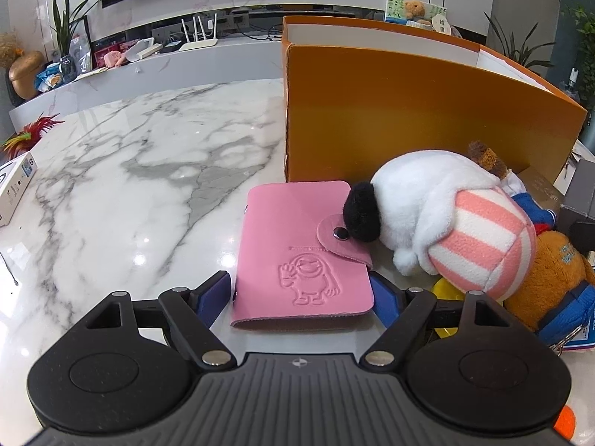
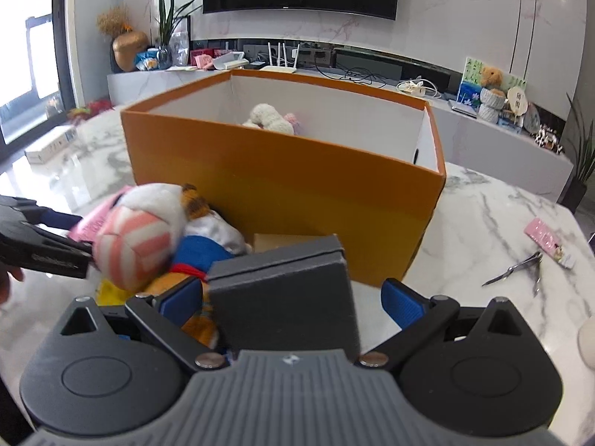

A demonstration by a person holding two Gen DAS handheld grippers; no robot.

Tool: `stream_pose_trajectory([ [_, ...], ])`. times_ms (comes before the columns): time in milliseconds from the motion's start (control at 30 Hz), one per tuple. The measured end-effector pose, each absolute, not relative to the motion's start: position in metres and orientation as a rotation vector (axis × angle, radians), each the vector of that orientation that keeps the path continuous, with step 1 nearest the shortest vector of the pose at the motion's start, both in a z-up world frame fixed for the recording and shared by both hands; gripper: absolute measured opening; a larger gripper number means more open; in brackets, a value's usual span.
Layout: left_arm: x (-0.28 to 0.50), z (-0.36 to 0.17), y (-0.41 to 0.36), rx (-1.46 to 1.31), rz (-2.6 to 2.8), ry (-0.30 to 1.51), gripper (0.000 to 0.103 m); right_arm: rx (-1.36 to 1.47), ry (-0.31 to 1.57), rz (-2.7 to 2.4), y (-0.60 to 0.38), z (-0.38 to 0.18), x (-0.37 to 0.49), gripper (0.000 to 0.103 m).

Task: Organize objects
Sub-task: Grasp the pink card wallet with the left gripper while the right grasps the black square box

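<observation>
Nearest the lens, left gripper (image 1: 302,297) spread wide around the pink card wallet (image 1: 302,256) lying flat on the marble table (image 1: 130,186), blue pads just off its edges. Further right, white plush with striped pants (image 1: 446,219) face-down against the orange box (image 1: 427,111); right gripper (image 2: 290,297) parted around a grey box (image 2: 282,293), no clamp visible.

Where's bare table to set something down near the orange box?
Bare marble lies left of the orange box and pink wallet. Crowded in front: plush toys and grey box. Right side holds nail clippers.
</observation>
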State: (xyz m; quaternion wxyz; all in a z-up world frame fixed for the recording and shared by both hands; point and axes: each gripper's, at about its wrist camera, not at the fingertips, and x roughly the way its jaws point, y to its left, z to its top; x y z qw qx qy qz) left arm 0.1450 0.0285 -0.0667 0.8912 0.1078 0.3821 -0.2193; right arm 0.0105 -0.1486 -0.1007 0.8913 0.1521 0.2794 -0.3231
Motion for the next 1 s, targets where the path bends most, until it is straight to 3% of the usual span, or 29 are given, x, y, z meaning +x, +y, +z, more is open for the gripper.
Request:
stream_pose_trajectory([
  [500,0.1462,-0.0756,0.0216,0.220,-0.500,0.702,0.103,0.337,0.568,-0.680,-0.1512,-0.0992,0.0093,0.102],
  [633,0.1462,-0.0762,0.0204,0.216,-0.494,0.699,0.102,0.329,0.571,-0.671,-0.1491,-0.0988,0.0115,0.102],
  [667,0.1462,-0.0752,0.0207,0.215,-0.495,0.703,0.097,0.326,0.575,-0.671,-0.1487,-0.0992,0.0117,0.102],
  [733,0.1450,-0.0730,0.0205,0.215,-0.489,0.713,0.096,0.325,0.580,-0.674,-0.1485,-0.1003,0.0127,0.101],
  [833,0.1427,-0.0730,0.0209,0.220,-0.490,0.711,0.095,0.354,0.576,-0.666,-0.1505,-0.1009,0.0113,0.095],
  [900,0.1415,-0.0725,0.0212,0.215,-0.493,0.717,0.095,0.379,0.576,-0.658,-0.1526,-0.1016,0.0108,0.085],
  [1000,0.1399,-0.0721,0.0206,0.222,-0.492,0.720,0.094,0.398,0.575,-0.654,-0.1541,-0.1029,0.0102,0.083],
])
